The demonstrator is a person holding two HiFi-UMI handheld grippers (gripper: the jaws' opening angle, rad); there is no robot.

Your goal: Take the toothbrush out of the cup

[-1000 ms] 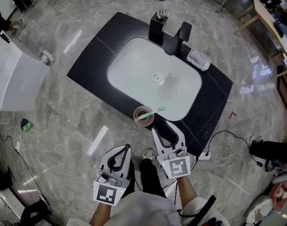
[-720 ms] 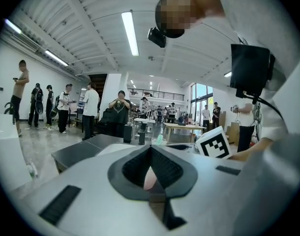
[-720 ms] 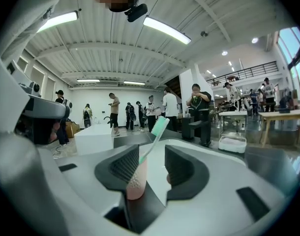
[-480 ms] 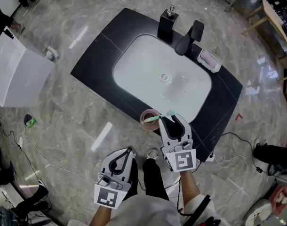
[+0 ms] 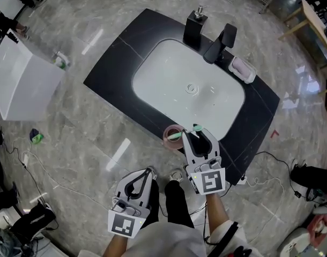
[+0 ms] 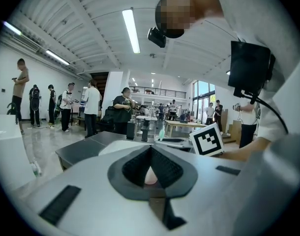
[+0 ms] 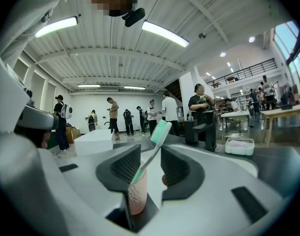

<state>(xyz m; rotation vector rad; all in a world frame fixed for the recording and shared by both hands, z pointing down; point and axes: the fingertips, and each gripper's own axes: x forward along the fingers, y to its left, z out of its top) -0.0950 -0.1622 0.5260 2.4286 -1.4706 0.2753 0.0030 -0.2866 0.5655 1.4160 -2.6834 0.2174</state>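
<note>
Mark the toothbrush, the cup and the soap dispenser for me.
toothbrush [image 7: 161,131]: right gripper view, on its mint-green head end.
cup [image 7: 136,198]: right gripper view, on its pink side wall.
soap dispenser [image 5: 195,30]: head view, on its black body.

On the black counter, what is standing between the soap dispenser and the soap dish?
The black faucet stands between the soap dispenser and the soap dish, as the head view shows.

Light is bright and even, from long ceiling strips [image 7: 162,33] high above the fingers [image 7: 124,167] of the right gripper [image 7: 149,156]. The polished floor [image 5: 72,127] shows white streaks of glare. Both gripper views bow hard and go black at the corners. Between the fingers [image 6: 135,168] of the left gripper [image 6: 150,149], a pink patch [image 6: 150,177] seems too blurred to name.
</note>
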